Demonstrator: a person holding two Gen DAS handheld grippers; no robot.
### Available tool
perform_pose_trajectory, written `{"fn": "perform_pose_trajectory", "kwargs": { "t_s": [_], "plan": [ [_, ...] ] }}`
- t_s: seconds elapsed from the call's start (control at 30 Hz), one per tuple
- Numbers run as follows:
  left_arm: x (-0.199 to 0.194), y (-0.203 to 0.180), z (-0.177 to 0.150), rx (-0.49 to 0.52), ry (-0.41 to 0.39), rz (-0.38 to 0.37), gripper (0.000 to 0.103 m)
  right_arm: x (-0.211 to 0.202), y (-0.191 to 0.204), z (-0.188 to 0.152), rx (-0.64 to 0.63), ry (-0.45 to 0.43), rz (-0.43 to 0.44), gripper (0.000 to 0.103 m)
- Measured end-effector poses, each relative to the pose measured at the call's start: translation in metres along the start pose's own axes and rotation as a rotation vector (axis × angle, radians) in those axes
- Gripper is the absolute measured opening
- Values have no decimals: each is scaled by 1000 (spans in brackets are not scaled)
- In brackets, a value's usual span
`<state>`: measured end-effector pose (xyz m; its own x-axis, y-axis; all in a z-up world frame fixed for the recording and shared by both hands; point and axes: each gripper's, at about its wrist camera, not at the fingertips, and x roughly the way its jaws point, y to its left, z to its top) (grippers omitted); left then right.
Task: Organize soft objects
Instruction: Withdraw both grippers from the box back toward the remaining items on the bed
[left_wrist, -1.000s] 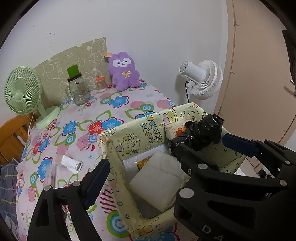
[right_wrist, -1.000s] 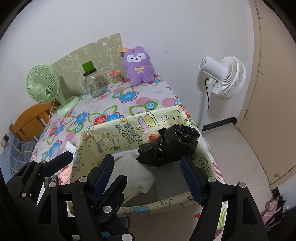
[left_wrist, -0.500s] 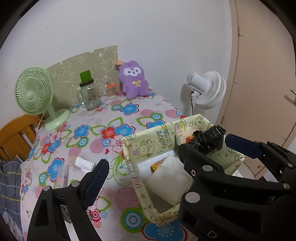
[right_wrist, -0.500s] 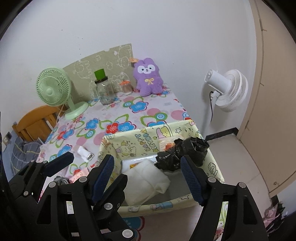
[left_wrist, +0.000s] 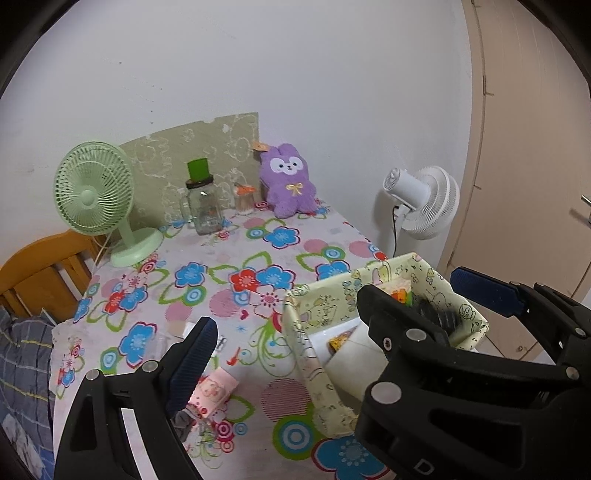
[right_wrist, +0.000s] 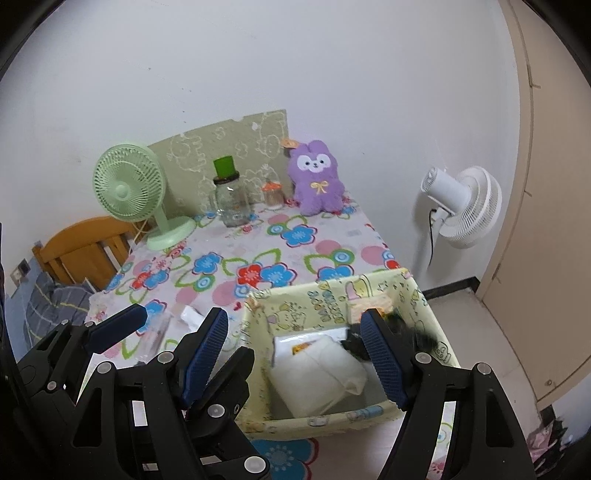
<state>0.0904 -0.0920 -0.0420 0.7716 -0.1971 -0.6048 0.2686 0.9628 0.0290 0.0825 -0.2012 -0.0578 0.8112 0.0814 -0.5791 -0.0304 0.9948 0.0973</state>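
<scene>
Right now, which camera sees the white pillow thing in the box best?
The right wrist view: the white soft bundle lies nearly whole in the yellow fabric box. In the left wrist view, the hand-held gripper's black frame covers most of the bundle; only a slice shows.

- Both wrist cameras sit side by side, angled down over the table (left_wrist: 229, 251) toward the back wall.
- Both views share the fabric bin (right_wrist: 332, 295) up close.

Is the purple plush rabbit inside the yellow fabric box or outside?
Outside. The purple plush rabbit sits upright against the wall, far behind the yellow fabric box.
</scene>
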Motion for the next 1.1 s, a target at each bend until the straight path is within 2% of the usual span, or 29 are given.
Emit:
{"fn": "perform_pose_trajectory", "kwargs": {
  "t_s": [0.13, 0.23, 0.67, 1.1],
  "plan": [
    [-7, 10, -1, -8, -12, 14, 92, -4, 12, 1, -14, -16, 10, 78],
    [-12, 17, -3, -13, -25, 25, 93, -7, 19, 1, -14, -30, 15, 84],
    [-24, 53, -8, -56, -46, 74, 97, -7, 55, 5, -54, -44, 53, 88],
    [-18, 84, -19, -104, -33, 108, 99, 10, 87, 3, -87, -26, 91, 90]
  ]
}}
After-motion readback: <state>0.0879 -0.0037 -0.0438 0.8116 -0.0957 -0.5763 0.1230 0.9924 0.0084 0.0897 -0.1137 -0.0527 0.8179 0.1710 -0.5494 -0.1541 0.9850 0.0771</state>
